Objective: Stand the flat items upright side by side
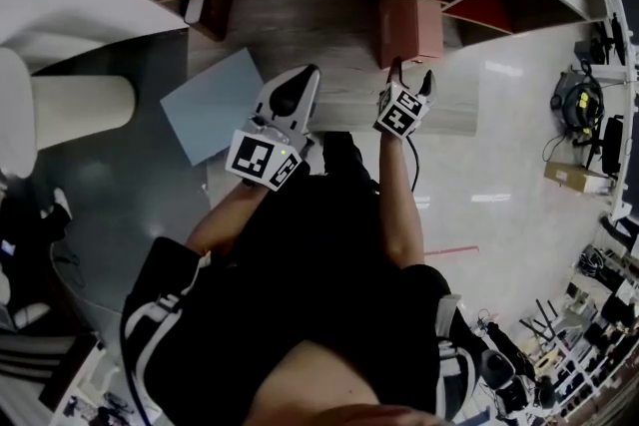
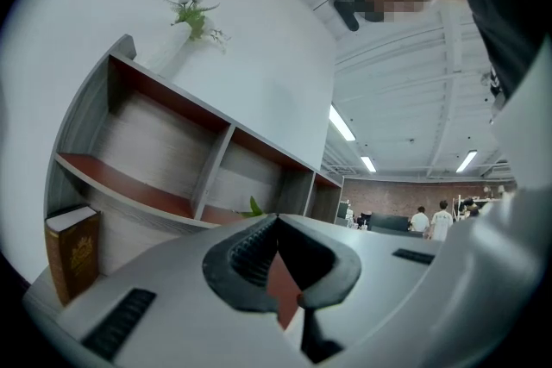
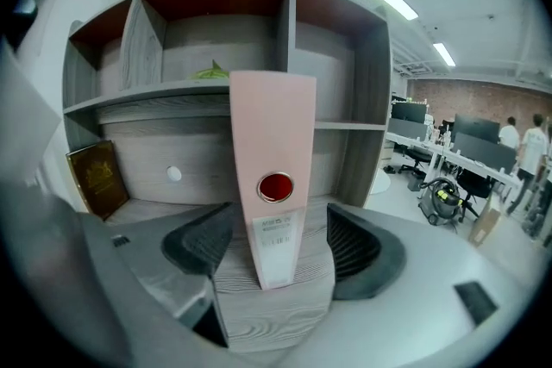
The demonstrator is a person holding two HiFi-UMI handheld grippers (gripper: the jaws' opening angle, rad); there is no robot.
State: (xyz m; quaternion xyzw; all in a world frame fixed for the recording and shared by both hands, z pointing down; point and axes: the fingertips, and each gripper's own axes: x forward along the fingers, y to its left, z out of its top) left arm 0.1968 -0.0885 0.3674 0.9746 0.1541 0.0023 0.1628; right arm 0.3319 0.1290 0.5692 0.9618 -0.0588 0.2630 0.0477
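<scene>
The fingers (image 3: 203, 241) of the right gripper (image 3: 278, 230) are spread wide either side of the pink binder (image 3: 272, 185), touching neither face. The binder stands upright on its own towards the right end of the bench (image 3: 267, 319), in front of the shelves (image 3: 216, 86). The left gripper (image 2: 278, 224) is empty, its fingers pressed together. I'd say the binder is placed. Next, the blue folder (image 1: 212, 105), lying flat at the bench's left edge, needs picking up and standing beside it.

Binder (image 3: 272, 185) stands alone; free gap toward book (image 3: 97, 178)
</scene>
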